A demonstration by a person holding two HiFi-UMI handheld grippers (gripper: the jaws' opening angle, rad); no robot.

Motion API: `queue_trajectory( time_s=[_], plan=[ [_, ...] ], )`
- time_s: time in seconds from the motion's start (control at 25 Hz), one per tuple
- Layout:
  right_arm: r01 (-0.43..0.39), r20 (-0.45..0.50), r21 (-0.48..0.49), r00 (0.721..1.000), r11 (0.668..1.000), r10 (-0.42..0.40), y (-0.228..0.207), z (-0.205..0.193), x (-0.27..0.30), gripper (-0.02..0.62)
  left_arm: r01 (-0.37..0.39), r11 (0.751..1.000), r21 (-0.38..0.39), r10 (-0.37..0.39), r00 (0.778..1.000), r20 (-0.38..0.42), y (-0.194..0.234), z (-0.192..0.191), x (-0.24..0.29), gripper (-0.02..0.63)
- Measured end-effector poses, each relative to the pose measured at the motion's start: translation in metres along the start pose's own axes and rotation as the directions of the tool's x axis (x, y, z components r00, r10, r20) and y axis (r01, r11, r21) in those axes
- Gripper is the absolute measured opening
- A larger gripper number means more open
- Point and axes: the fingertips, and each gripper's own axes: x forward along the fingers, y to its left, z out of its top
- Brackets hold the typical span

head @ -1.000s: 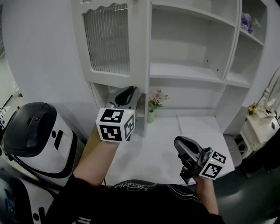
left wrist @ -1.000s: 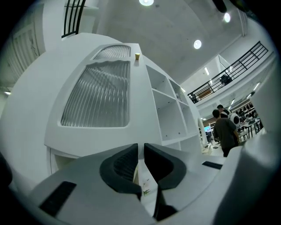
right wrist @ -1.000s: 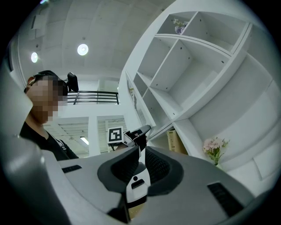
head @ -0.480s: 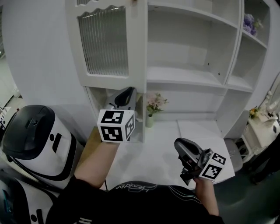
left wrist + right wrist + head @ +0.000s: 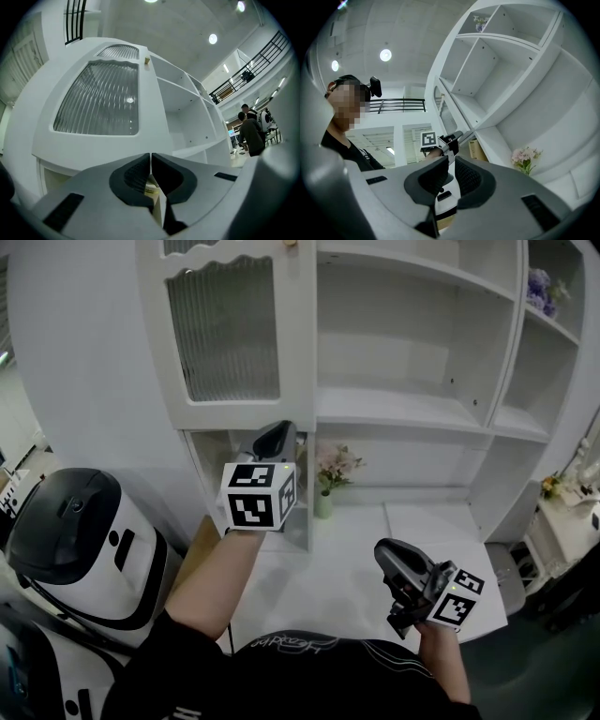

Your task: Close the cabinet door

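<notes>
Left tongs up at the door's lower corner, and pinching shut.

Nearest me, the right gripper (image 5: 385, 553) hangs low over the white desktop (image 5: 347, 568), jaws a slit apart and grasping nothing, hardly shifted from a second back. The left gripper (image 5: 277, 435) has slid up and to the right since then. Its nose is now at the lower right corner of the cabinet door (image 5: 225, 334), and its jaws are closing, a hairline apart, with nothing between them. Whether it touches the door I can't tell. The door, with its ribbed glass pane, stands left of the open shelves (image 5: 412, 409), placed as it was before. My count: two grippers, one door, one knob (image 5: 291, 243) at its top corner, one vase of pink flowers (image 5: 328, 479) on the desk, and one purple bunch (image 5: 539, 287) high on the right shelf.
</notes>
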Motion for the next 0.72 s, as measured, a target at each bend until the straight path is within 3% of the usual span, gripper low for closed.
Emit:
queue_trajectory(
  time_s=[0.28,0.44,0.72],
  plan=[
    [0.024,-0.008,0.019,1.0,1.0,-0.024,-0.014,-0.005,-0.008,0.067,0.014,0.997,-0.077,-0.014,1.0,0.0,0.007,-0.004,0.018,0.026],
    [0.018,-0.007,0.023,1.0,1.0,-0.018,-0.015,-0.003,-0.004,0.067,0.006,0.999,-0.051,-0.006,1.0,-0.014,0.008,-0.003,0.022,0.021],
    [0.026,-0.008,0.017,1.0,1.0,-0.026,-0.005,-0.005,-0.005,0.067,0.023,0.997,-0.074,-0.025,0.999,-0.035,0.01,-0.002,0.021,0.021]
  ],
)
